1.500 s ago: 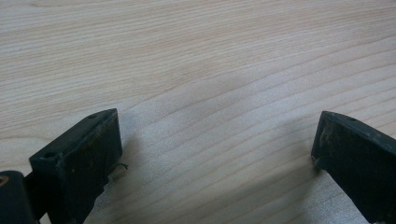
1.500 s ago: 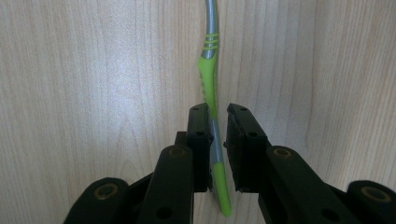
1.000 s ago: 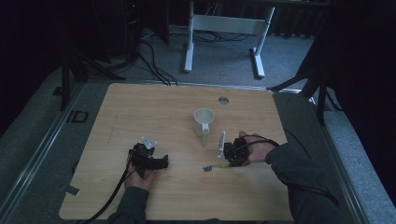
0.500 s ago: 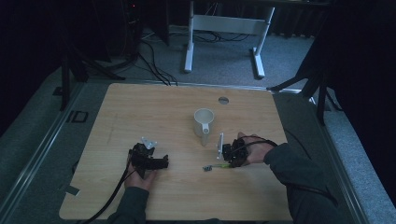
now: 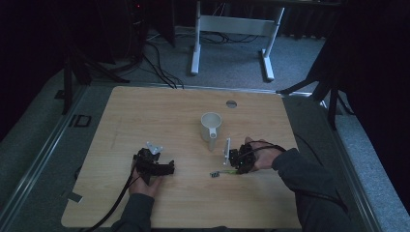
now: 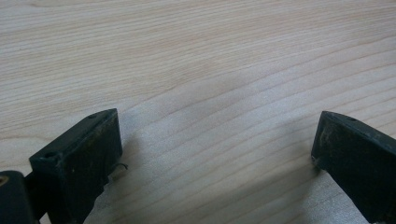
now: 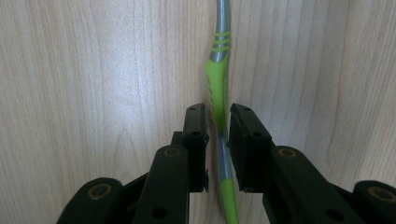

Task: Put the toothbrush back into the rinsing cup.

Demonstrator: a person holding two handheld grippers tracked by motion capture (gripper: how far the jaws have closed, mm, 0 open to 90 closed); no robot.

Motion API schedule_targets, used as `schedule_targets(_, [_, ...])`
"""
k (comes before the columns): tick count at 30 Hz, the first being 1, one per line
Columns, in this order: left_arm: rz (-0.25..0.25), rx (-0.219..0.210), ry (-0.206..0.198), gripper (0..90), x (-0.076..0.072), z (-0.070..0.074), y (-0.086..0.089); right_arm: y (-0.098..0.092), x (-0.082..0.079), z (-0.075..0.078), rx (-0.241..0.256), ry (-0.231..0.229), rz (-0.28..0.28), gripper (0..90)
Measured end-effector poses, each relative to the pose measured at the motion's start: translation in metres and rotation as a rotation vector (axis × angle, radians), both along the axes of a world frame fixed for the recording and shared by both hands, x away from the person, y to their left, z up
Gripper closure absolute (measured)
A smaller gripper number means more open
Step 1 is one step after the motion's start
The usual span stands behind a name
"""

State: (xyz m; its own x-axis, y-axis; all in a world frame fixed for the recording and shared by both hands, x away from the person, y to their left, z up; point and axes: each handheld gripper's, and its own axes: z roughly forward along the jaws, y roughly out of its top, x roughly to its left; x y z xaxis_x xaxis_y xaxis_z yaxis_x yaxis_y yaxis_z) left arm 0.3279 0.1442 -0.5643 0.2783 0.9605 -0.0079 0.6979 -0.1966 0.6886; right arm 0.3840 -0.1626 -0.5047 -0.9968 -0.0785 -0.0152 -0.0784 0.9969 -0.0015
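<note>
- My right claw (image 7: 217, 122) was down at the desk (image 5: 159, 111), its two jaws closed in on the grip of a toothbrush (image 7: 217, 88), one jaw on each side of the green and grey handle.
- The toothbrush lay flat on the wood, and its handle ran straight out ahead of the claw between the jaws, with its rear end passing back under them.
- From above, my right claw (image 5: 238, 162) sat near the desk's right front, and the toothbrush (image 5: 218, 172) reached out to its left, head end away from my hand.
- A white mug (image 5: 211, 124) stood just beyond that claw, apart from the toothbrush.
- My left claw (image 6: 212, 154) rested low over bare wood with its jaws spread wide and nothing between them; from above it (image 5: 164, 168) lay well apart from the toothbrush.
</note>
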Motion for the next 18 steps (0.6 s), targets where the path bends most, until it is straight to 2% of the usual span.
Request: schedule_targets(18, [0.0,0.0,0.001,1.9,0.0,0.0001,0.0,0.0068,0.0013,-0.0056,-0.002,0.007,-0.007,76.6])
